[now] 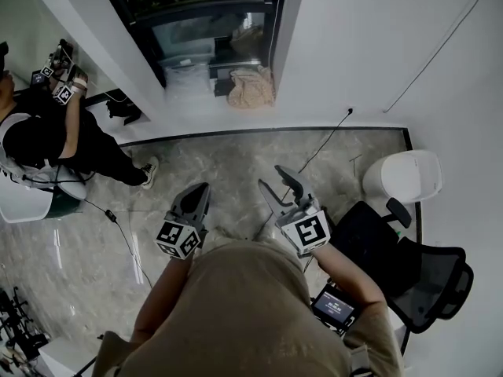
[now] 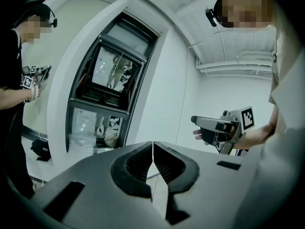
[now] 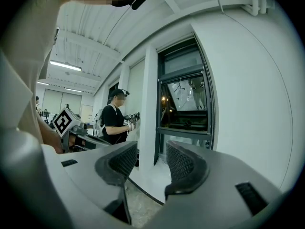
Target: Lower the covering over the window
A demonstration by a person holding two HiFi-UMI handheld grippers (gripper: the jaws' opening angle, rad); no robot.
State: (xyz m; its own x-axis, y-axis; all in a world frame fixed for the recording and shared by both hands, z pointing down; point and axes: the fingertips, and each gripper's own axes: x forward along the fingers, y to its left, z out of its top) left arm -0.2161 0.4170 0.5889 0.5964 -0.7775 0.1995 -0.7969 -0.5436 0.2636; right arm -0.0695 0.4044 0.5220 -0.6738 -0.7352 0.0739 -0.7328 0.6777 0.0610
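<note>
Head view shows the person standing back from the window (image 1: 212, 30), which lies ahead of both tongs and well apart from them, across a stretch of floor (image 1: 236, 159). Of the pair, the left tongs (image 1: 200, 191) are pressed together with nothing between them, while the right tongs (image 1: 275, 181) stand parted and empty. Judging by the uncovered glass, the task has hardly started. No blind or shade hangs over the pane, and no pull cord or handle can be made out. Reaching the window, finding the covering's control and drawing it down all remain. No brand or legible writing shows, only square black-and-white patterns on the marker cubes (image 1: 179, 238).
</note>
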